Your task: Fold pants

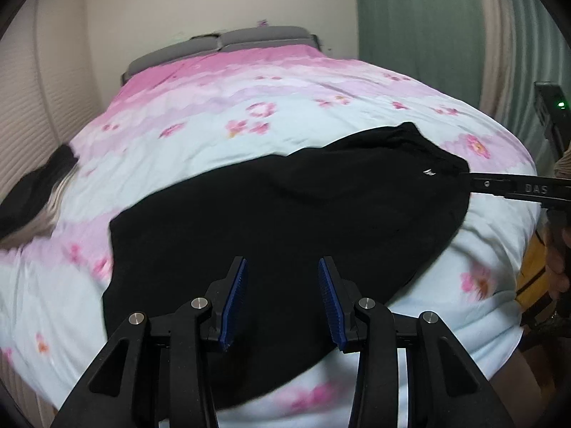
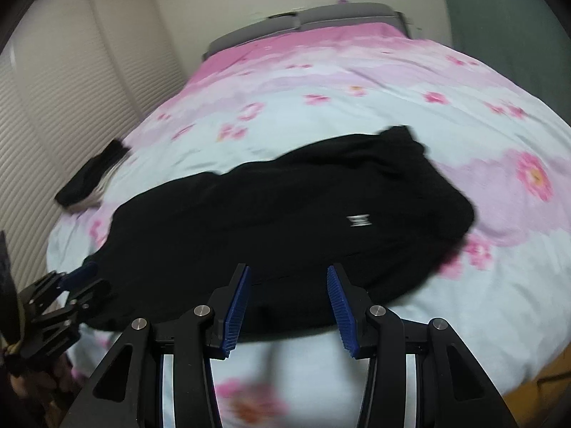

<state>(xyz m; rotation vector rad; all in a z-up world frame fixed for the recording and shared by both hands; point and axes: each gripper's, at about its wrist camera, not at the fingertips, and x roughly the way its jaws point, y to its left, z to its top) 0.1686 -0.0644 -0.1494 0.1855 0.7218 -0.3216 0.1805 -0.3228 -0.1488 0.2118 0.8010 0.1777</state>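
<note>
We have the black pants [image 1: 271,210] lying on the bed [image 1: 221,132], spread across its floral cover, and both of our grippers hang over the near edge of the cloth with nothing in them. The left gripper [image 1: 282,303] has its blue-padded jaws standing apart, the dark fabric showing in the gap beyond and below them; no pad presses on it. The right gripper [image 2: 287,306] is likewise parted, its jaws framing the near hem of the pants and a strip of bare cover just short of it.

Judging from how the garment lies, we take it that a first fold is already made: the pants read as one long, fairly compact band running from the left of the jaws to the right, not as two separate legs. The small white logo [image 2: 358,221] sits face up, ahead and to the right of the right jaws, and that end looks like the waist part, with a flap of cloth sticking out on the far side. The opposite end looks squarer and flatter.

What is left, as we judge it, is to bring one end over the other along the length, perhaps twice, and to smooth the bundle. The outline is blurred, so we cannot tell how neatly the layers are aligned.

A second dark garment [image 2: 91,180] lies well apart, far to the left near the bed's edge.
</note>
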